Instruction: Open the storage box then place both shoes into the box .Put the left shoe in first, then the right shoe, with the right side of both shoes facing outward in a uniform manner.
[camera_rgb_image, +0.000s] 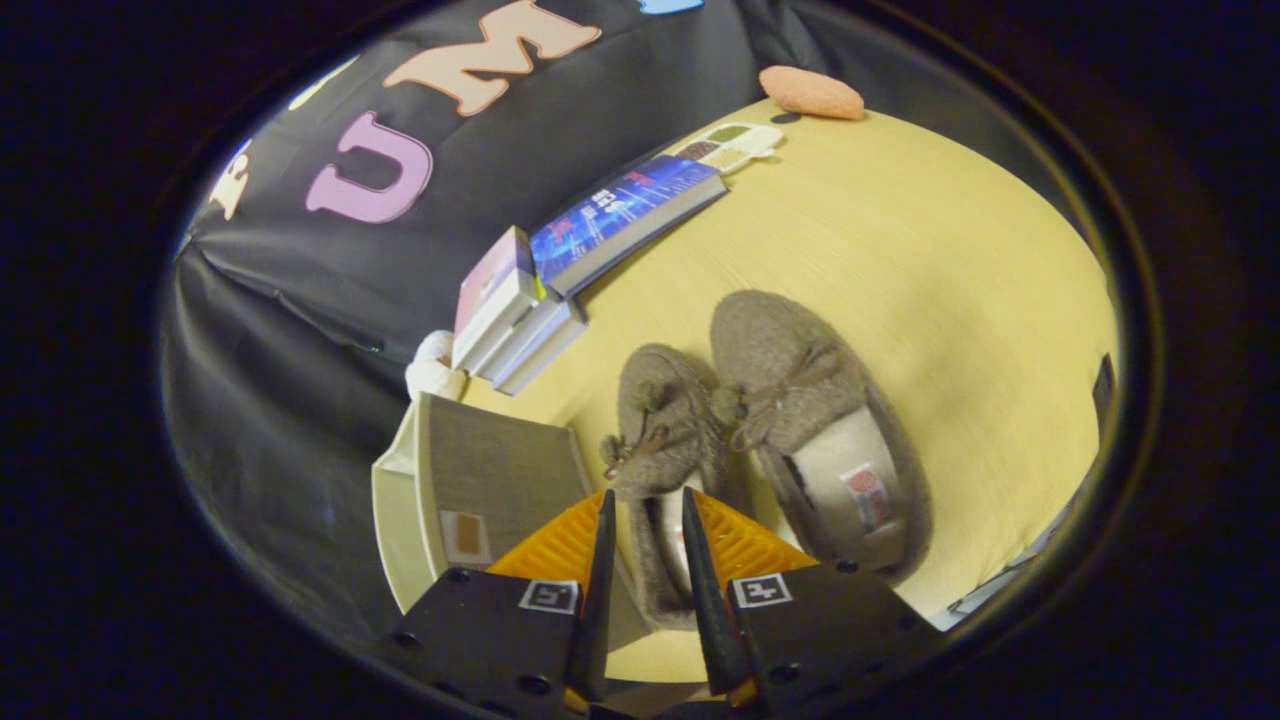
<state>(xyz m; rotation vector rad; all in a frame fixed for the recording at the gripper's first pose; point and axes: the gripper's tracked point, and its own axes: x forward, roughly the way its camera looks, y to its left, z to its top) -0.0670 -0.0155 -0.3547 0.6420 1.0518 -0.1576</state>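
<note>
A pale wooden tabletop stretches out ahead, backed by the booth's dark cloth wall. Front and centre sit two grey-brown fuzzy slippers, side by side and touching at the toes, each with a little bow on top and a light lining showing at the heel opening. The left-hand shoe runs right down between the fingers, and the gripper has its two fingers set narrowly apart around that shoe's heel opening; whether both actually press on it I cannot tell. The right-hand shoe lies just beside the fingers, its labelled insole in plain sight. Just beside the left-hand shoe, on its far side from the other, stands the cream storage box, its grey lid face tipped towards us. Beyond the box is a stack of books along the table's back edge, then a small compartment tray and a pink sponge further off. Beside the right-hand shoe and beyond it, the table lies open all the way to its edge.
</note>
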